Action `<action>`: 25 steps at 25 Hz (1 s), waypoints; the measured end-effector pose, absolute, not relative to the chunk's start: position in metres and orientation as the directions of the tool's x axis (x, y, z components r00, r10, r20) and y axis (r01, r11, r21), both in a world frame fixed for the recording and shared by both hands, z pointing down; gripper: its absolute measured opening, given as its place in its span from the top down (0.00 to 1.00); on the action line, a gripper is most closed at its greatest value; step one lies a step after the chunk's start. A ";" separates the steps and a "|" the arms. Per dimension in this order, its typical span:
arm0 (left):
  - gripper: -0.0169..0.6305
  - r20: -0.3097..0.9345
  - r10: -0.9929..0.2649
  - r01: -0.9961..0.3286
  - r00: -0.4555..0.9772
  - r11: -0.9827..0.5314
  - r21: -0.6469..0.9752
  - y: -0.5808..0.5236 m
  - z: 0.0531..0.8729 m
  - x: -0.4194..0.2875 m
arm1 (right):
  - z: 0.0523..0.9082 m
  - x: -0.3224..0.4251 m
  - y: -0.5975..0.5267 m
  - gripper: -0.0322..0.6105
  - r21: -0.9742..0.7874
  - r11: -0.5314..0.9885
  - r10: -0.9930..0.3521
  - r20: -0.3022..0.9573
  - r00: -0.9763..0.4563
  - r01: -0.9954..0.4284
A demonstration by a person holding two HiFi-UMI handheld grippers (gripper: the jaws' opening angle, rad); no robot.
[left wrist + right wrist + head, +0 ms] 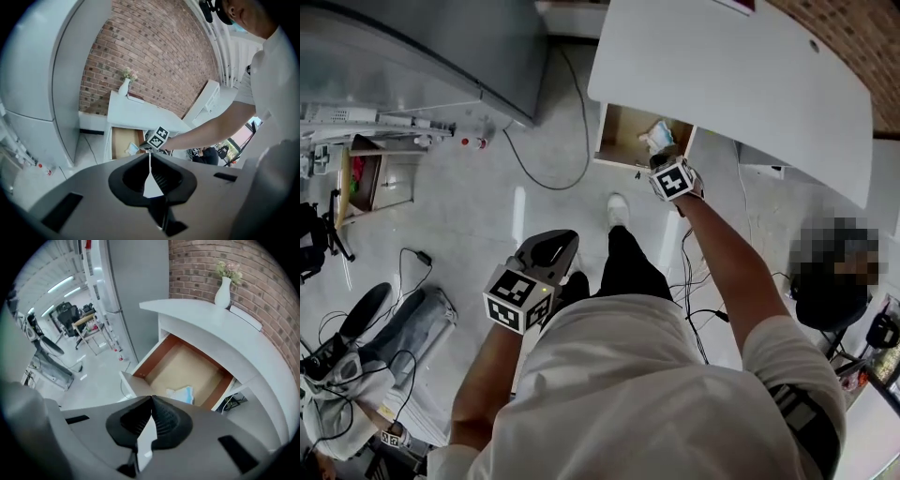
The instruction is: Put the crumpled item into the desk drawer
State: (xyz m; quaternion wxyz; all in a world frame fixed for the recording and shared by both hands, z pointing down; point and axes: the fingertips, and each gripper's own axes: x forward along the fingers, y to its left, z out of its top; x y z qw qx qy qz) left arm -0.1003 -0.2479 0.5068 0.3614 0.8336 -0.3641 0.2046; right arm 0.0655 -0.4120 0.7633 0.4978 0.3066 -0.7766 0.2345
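The crumpled white-and-blue item (180, 393) lies on the wooden floor of the open desk drawer (154, 363). In the head view the crumpled item (658, 137) shows inside the drawer (619, 141), just beyond my right gripper (660, 162). My right gripper (151, 399) hovers at the drawer's front edge, jaws shut together with nothing between them. My left gripper (565, 246) hangs low by my left side, well back from the desk. In its own view the left gripper (150, 154) is shut and empty, pointing toward the desk.
A white curved desk top (741, 84) overhangs the drawer; a white vase (223, 291) stands on it against a brick wall. A large grey cabinet (422, 47) is at left. Cables (534, 159) and equipment litter the floor; my shoe (618, 209) is below the drawer.
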 end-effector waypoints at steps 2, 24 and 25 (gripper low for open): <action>0.93 0.580 -0.473 -0.746 0.663 -0.484 0.458 -0.236 0.497 -0.111 | 0.740 0.050 -0.387 0.90 -0.090 0.695 -0.255 0.897 -0.360 -0.714; 0.93 0.474 -0.537 -0.716 0.697 -0.553 0.426 -0.080 0.419 -0.187 | 0.503 -0.060 -0.102 0.90 -0.233 0.712 -0.361 0.687 -0.631 -0.662; 0.93 0.473 -0.539 -0.717 0.697 -0.551 0.428 -0.074 0.418 -0.191 | 0.498 -0.065 -0.090 0.90 -0.236 0.717 -0.357 0.683 -0.637 -0.656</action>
